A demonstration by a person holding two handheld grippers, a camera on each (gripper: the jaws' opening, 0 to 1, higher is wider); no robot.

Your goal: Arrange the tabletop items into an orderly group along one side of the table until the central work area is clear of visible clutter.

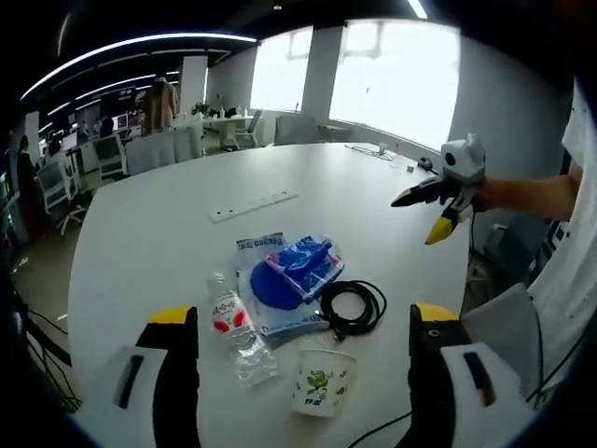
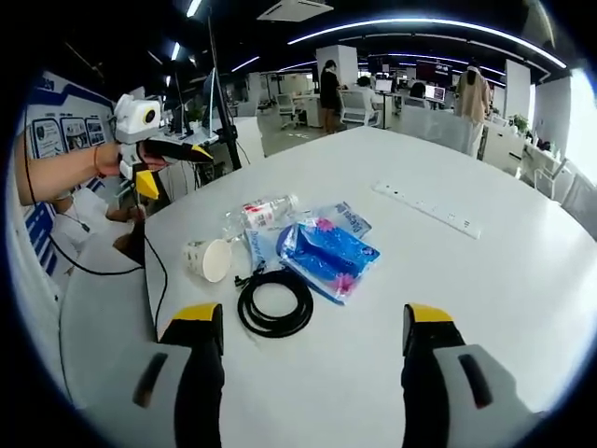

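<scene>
L gripper (image 1: 303, 331) & R gripper (image 2: 312, 331) jaws spread, nothing held.

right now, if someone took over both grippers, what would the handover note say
Left gripper: jaws open, holding nothing, raised over the table.
Right gripper: jaws open, holding nothing.
Items lie clustered on the white table: plastic bottle on its side, paper cup, coiled black cable, blue packet on a clear bag. A white power strip lies apart, further in.
Done: nothing looks gripped or lined up yet.
Left: move each item into a neat group along one side.
</scene>
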